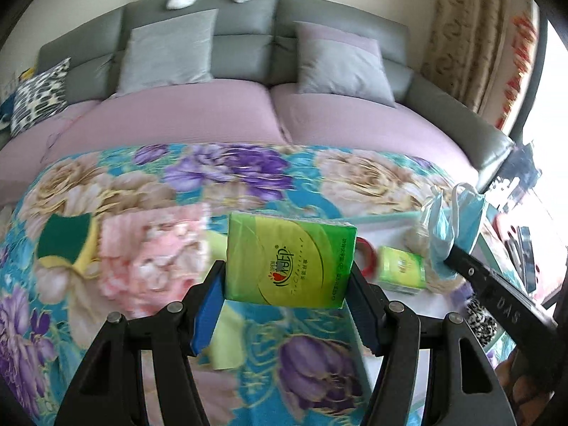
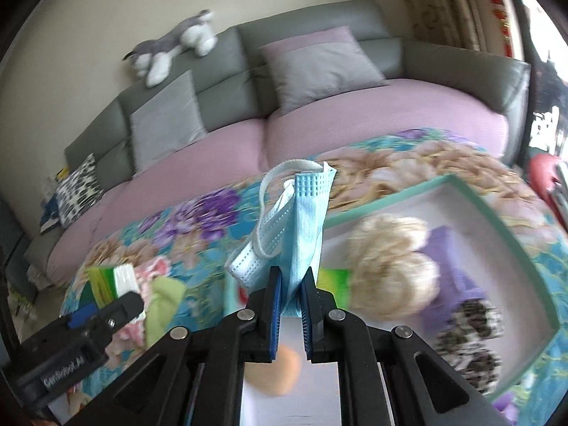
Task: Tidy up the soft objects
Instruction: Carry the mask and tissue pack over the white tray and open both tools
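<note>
My left jaws pinch a green tissue pack (image 1: 291,266) upright over the floral cloth. My right jaws clamp a folded blue face mask (image 2: 301,238), loops dangling, above the white tray (image 2: 472,184).

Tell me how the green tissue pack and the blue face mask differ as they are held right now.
The green tissue pack is a firm, flat-sided packet; the blue face mask is thin, folded fabric with a loose ear loop. The pack fills wide-set jaws of the left hand-held gripper; the mask is pinched in the nearly shut right hand-held gripper. Both are lifted above the floral cloth.
</note>
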